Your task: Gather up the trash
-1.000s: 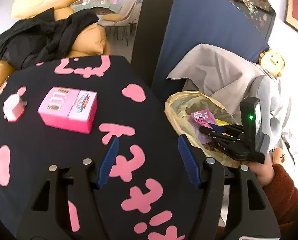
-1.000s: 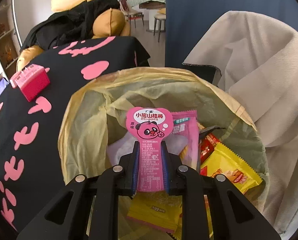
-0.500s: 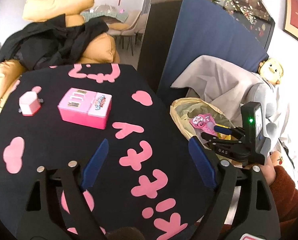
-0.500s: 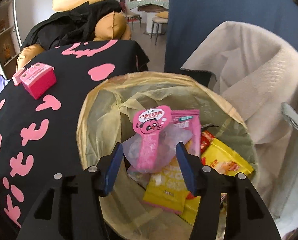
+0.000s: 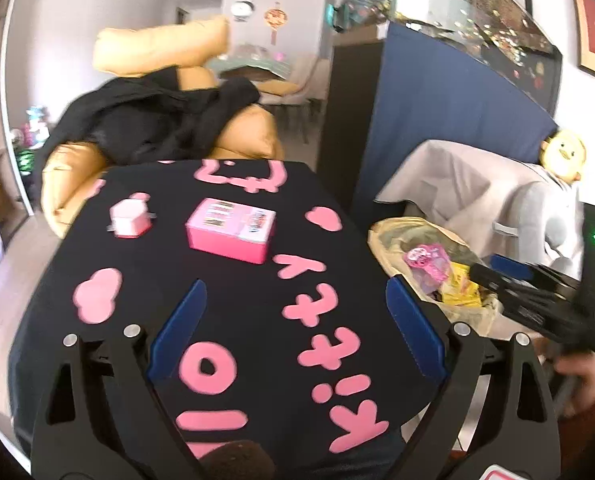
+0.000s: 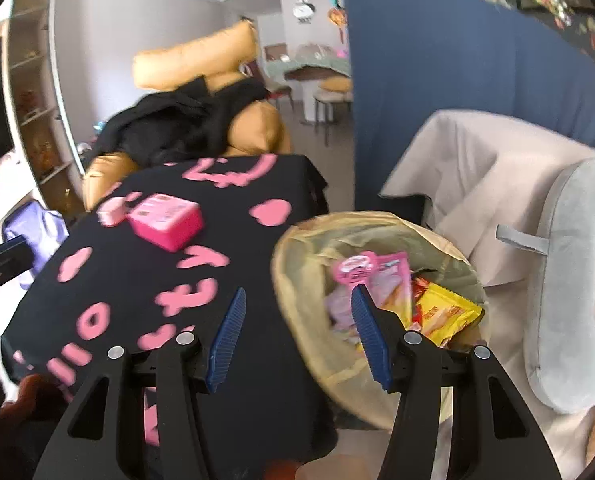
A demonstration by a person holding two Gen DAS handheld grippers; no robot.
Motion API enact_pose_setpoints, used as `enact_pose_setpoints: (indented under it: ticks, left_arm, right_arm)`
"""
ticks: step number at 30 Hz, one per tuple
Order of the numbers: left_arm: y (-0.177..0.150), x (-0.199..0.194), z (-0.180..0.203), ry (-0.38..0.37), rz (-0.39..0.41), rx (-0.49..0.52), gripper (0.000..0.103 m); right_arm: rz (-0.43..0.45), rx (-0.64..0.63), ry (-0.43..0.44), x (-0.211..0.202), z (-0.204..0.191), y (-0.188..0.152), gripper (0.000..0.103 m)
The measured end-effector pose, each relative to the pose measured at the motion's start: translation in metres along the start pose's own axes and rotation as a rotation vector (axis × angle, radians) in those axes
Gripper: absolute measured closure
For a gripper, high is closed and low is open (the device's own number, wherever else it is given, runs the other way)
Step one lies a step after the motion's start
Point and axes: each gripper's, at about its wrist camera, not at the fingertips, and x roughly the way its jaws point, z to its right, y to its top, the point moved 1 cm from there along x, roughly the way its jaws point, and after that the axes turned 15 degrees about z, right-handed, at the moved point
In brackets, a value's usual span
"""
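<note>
Right wrist view: my right tool [image 6: 297, 320] spread wide, holding nothing, above rim of lined trash bin [image 6: 297, 240]. Pink bear snack wrapper [image 6: 357, 268] lies inside bin among yellow wrappers [image 6: 445, 312]. Left tool [image 5: 293, 320] also spread, empty, over bench [image 5: 237, 292]; pink box [image 5: 231, 229] rests there.

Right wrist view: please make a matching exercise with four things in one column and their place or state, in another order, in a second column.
1. pink box
2. yellow wrapper
3. black clothing
4. right gripper

a. in the trash bag
b. jaws open, holding nothing
c. on the black tablecloth
d. draped over the orange sofa

Pairs: 1-c, 2-a, 3-d, 4-b
</note>
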Motion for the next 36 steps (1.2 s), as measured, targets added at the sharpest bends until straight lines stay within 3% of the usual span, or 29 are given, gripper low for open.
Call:
enact_pose_setpoints:
  ticks: [9, 18, 36]
  left_arm:
    - [-0.001, -0.030, 0.010, 0.059, 0.025, 0.059, 0.016]
    - [-0.001, -0.037, 0.015, 0.055, 0.003, 0.072, 0.016]
    - [0.004, -0.046, 0.017, 0.089, 0.020, 0.087, 0.016]
  right_arm:
    - [-0.035, 0.045, 0.052, -0.038, -0.038, -0.028, 0.051]
    - [0.096, 0.024, 0.029, -0.075, -0.050, -0.009, 0.051]
    - [0.103, 0.010, 0.037, -0.079, -0.055, -0.007, 0.051]
